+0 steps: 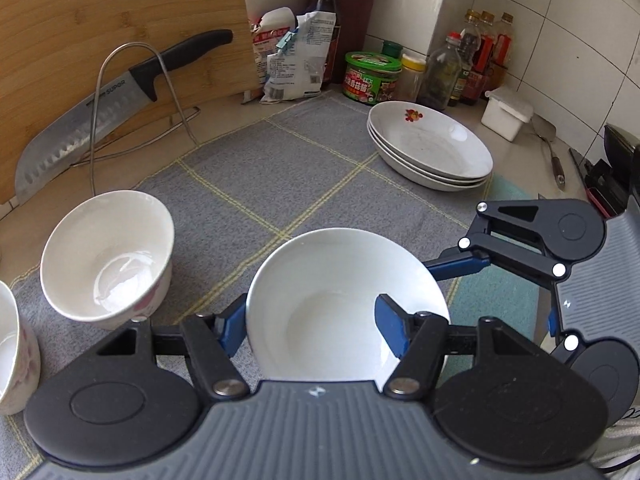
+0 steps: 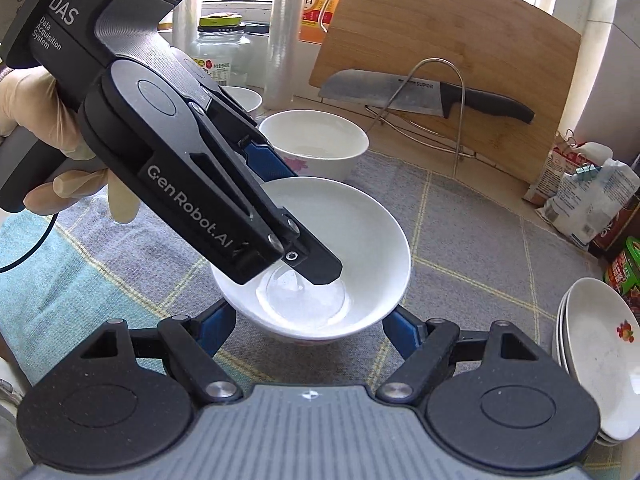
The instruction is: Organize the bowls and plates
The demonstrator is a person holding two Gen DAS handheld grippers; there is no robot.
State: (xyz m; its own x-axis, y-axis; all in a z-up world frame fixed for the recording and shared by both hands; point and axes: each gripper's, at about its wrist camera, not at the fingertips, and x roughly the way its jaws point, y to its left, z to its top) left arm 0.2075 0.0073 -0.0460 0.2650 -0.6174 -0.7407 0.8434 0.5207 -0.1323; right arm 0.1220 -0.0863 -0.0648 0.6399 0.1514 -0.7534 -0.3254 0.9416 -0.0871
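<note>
A plain white bowl (image 1: 332,280) hangs just above the grey checked mat (image 1: 280,168), held by both grippers. My left gripper (image 1: 311,326) is shut on its wall, one blue finger outside and the other inside. In the right wrist view the same bowl (image 2: 360,232) sits between the pads of my right gripper (image 2: 309,328), which press on its outer sides low down. The left gripper's inner finger (image 2: 316,260) reaches into the bowl from the upper left. A flower-patterned bowl (image 1: 108,256) stands on the mat to the left. A stack of shallow plates (image 1: 432,148) lies at the back right.
A second patterned bowl (image 1: 12,344) shows at the left edge. A cutting board (image 1: 100,40) and a knife (image 1: 120,100) lean in a wire rack behind. Bottles and jars (image 1: 472,60), a green tin (image 1: 372,76) and food bags (image 1: 296,56) line the tiled wall. A gloved hand (image 2: 40,120) holds the left gripper.
</note>
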